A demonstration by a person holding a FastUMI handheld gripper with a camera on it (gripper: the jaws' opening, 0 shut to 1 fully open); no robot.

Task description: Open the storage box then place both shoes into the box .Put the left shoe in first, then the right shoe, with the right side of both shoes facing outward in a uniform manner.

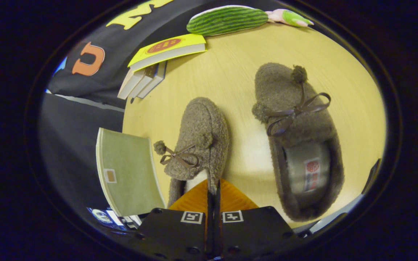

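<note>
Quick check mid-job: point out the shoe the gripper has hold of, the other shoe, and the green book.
Gripped shoe (pixel 200 134): gripper view, fuzzy toe, just ahead of the fingers.
Other shoe (pixel 285 90): gripper view, toe top, on the table.
Green book (pixel 129 170): gripper view, cover centre.

Brown fuzzy shoes (pixel 298 137) with dark brown bows; pale wood table (pixel 230 69); yellow-covered book (pixel 169 49) at 11 o'clock; green-striped plush (pixel 227 20) at 12 o'clock; olive booklet (pixel 129 170).

The gripper (pixel 212 188) pinched the left shoe's (pixel 198 141) collar; the right shoe (pixel 296 141) lay at three o'clock on the surface (pixel 230 79).
</note>
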